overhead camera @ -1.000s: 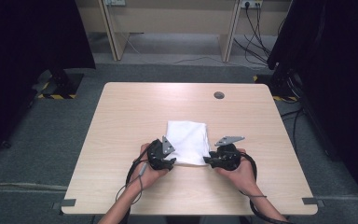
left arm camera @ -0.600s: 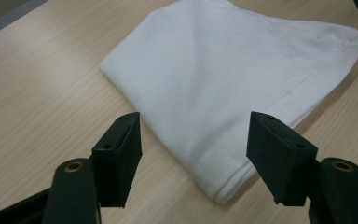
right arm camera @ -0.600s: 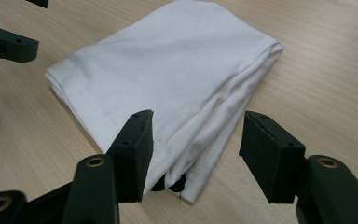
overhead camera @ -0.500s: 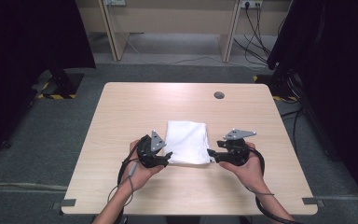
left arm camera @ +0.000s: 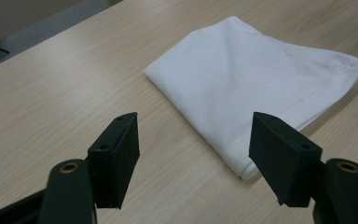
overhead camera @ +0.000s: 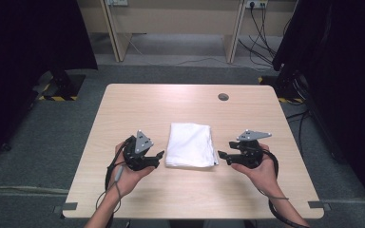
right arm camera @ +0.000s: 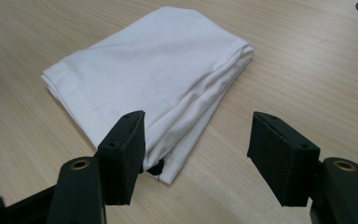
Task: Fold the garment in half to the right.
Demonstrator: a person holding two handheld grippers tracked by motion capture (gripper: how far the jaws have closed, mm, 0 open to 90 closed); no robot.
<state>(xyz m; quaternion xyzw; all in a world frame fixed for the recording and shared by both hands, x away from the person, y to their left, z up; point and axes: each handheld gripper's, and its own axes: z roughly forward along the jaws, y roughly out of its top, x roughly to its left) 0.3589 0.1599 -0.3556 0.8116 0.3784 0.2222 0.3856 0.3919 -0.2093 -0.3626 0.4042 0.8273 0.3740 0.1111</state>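
Folded white square of cloth (overhead camera: 190,145) lies flat near the middle of the pale wooden desk (overhead camera: 138,102). The left gripper (overhead camera: 156,157) sits at its eight o'clock, jaws apart and empty. The right gripper (overhead camera: 224,156) sits at its four o'clock, jaws just widened with nothing between them, one pad close over the cloth's near corner.

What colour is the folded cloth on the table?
White; the cloth shows best in the right gripper view.
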